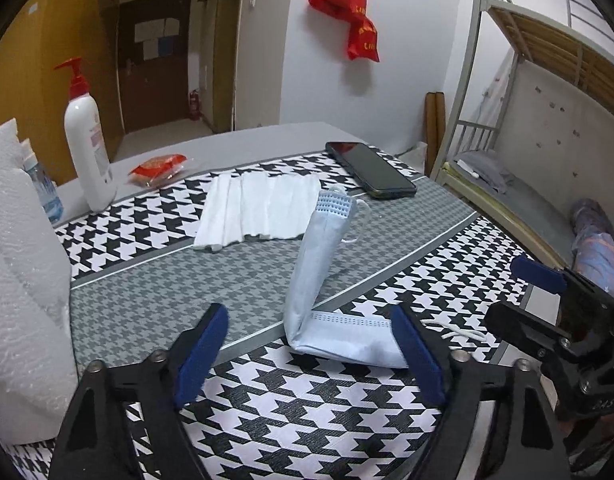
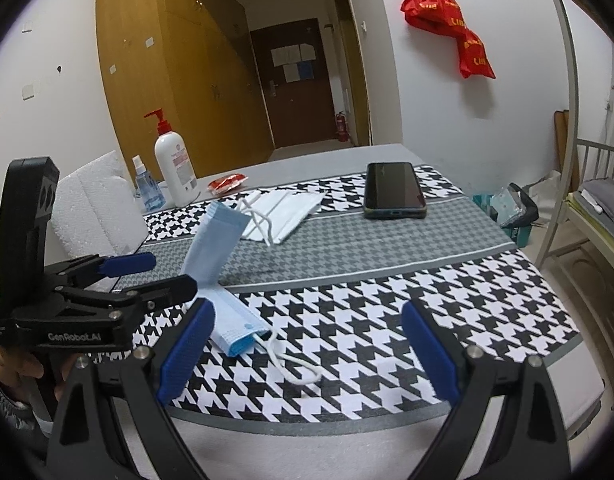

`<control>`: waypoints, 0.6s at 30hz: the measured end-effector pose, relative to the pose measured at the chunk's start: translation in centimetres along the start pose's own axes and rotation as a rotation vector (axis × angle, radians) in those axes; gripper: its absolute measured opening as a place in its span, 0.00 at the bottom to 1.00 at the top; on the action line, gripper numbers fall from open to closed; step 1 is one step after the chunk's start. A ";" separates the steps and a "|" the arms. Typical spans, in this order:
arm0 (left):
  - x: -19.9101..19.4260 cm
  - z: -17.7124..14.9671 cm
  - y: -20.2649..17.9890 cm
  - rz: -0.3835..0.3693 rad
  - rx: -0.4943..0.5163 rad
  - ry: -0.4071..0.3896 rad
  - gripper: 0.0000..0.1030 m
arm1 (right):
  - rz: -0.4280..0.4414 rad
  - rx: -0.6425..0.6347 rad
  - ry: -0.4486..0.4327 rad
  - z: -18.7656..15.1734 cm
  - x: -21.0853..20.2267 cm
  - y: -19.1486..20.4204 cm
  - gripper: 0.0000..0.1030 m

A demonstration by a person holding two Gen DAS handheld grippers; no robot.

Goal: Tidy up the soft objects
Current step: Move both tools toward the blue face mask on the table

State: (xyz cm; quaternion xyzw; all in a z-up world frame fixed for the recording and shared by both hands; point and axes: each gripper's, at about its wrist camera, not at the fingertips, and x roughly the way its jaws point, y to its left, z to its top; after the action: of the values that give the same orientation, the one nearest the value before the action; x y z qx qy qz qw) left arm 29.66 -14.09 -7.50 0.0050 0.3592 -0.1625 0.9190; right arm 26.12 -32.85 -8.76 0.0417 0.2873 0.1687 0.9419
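Note:
A light blue face mask [image 1: 323,276] lies bent on the houndstooth cloth [image 1: 307,408], one half flat, the other half standing up. It also shows in the right wrist view [image 2: 217,256]. My left gripper [image 1: 311,354] is open, with the flat half just ahead of its right finger [image 1: 421,360]. My right gripper [image 2: 307,354] is open and empty; the mask's ear loop [image 2: 295,364] lies between its fingers. A white mask [image 1: 259,210] lies flat further back, also seen in the right wrist view [image 2: 287,210].
A black phone [image 2: 395,190] lies at the back right of the table. A white pump bottle [image 2: 175,164], a small spray bottle [image 2: 149,188] and a red packet [image 2: 227,182] stand at the back left. White foam [image 1: 23,280] sits at left. A bunk bed [image 1: 547,120] stands at right.

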 end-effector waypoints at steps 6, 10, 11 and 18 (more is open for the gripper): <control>1.3 0.1 0.1 -0.006 0.003 0.048 0.64 | -0.004 0.000 0.006 0.0 0.1 -0.1 0.94; 1.8 0.2 0.2 0.000 0.001 0.055 0.58 | -0.006 0.002 0.008 0.0 0.2 -0.3 0.94; 1.8 0.2 0.2 0.002 -0.001 0.057 0.58 | -0.006 0.002 0.008 0.0 0.2 -0.3 0.94; 2.5 0.3 0.4 0.023 0.002 0.066 0.49 | -0.006 0.005 0.013 -0.1 0.5 -0.6 0.94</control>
State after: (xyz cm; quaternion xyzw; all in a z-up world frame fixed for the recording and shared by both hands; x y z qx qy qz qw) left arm 31.68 -14.50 -8.98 0.0152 0.3890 -0.1522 0.9085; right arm 26.62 -33.22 -9.15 0.0419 0.2940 0.1655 0.9404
